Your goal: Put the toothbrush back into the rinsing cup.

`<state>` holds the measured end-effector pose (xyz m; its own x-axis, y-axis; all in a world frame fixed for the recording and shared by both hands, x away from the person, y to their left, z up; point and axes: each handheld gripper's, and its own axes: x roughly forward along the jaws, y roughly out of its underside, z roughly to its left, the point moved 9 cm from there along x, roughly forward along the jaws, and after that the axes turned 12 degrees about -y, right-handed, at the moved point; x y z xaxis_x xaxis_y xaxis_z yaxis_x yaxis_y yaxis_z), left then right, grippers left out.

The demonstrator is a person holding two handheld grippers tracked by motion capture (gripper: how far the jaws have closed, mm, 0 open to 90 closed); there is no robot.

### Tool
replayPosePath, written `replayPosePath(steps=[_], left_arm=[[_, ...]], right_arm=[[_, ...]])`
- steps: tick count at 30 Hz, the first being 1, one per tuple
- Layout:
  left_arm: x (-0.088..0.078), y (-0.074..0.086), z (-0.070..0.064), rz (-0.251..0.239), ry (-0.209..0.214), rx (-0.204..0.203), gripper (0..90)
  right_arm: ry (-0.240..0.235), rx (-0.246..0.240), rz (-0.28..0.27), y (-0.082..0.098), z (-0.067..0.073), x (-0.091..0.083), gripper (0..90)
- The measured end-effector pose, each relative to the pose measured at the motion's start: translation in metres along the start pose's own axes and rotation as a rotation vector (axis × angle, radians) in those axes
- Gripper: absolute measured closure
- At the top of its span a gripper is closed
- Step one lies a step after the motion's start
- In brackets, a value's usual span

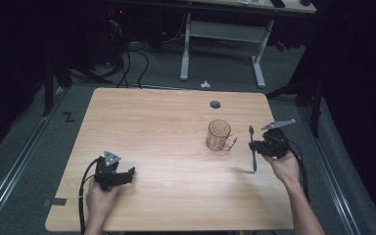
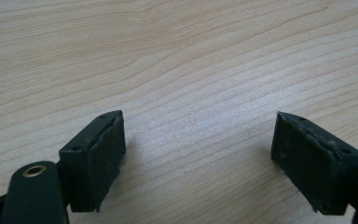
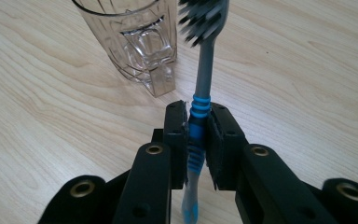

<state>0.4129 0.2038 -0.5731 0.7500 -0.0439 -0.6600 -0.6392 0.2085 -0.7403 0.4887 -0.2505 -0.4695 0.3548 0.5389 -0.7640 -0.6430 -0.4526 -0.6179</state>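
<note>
Both right gripper [image 3: 196,135] pads clamp toothbrush [image 3: 199,84]; left gripper [image 2: 198,154] jaws gape

Glass mug [image 1: 219,135] only obstacle; wooden table [image 1: 166,127] otherwise open.

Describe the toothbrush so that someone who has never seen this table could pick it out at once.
Start at the wooden table and go to its right side, where a clear glass mug stands. Just right of the mug, the right tool is shut on the toothbrush, holding it by its blue ribbed grip. It is the one thin thing there: a grey neck with dark bristles at the end near the mug.
</note>
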Motion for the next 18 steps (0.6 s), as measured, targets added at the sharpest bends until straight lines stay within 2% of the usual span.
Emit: replayPosePath(steps=[18], left_arm=[[0.0, 0.0, 0.0, 0.0, 0.0, 0.0, 18.2]], right_arm=[[-0.066, -0.026, -0.086, -0.012, 0.02, -0.002, 79.5]])
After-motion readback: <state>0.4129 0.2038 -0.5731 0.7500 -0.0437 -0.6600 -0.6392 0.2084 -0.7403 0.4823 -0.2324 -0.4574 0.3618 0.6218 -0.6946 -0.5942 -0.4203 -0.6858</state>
